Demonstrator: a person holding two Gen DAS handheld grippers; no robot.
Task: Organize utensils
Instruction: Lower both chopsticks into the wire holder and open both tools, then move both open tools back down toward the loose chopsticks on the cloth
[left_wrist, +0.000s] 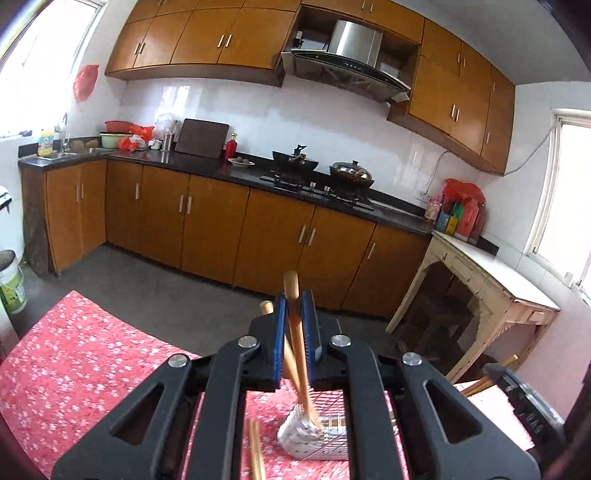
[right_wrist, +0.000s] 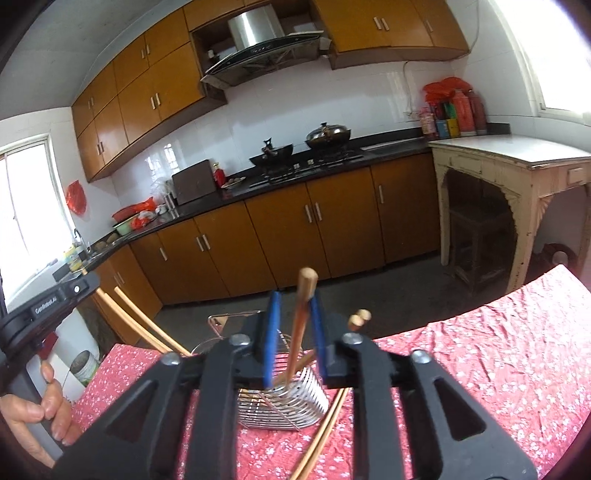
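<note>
In the left wrist view a wooden chopstick (left_wrist: 295, 332) stands between the blue pads of my left gripper (left_wrist: 293, 295), its lower end in a metal utensil holder (left_wrist: 325, 439) on the table. The jaws are slightly apart and look loose around it. A second chopstick (left_wrist: 266, 307) crosses behind the left pad. My right gripper (right_wrist: 295, 295) is open, with clear gaps beside another chopstick (right_wrist: 301, 317) that leans down into the same holder (right_wrist: 291, 406). Two loose chopsticks (right_wrist: 325, 432) lie beside the holder, and two more ends (right_wrist: 360, 318) show past the right finger.
The table wears a red floral cloth (left_wrist: 74, 350) (right_wrist: 498, 350). A hand (right_wrist: 33, 413) grips the other tool at the left edge. Beyond the table are a grey floor, brown cabinets under a black counter (left_wrist: 207, 166) with woks, and a cream side table (right_wrist: 517, 155).
</note>
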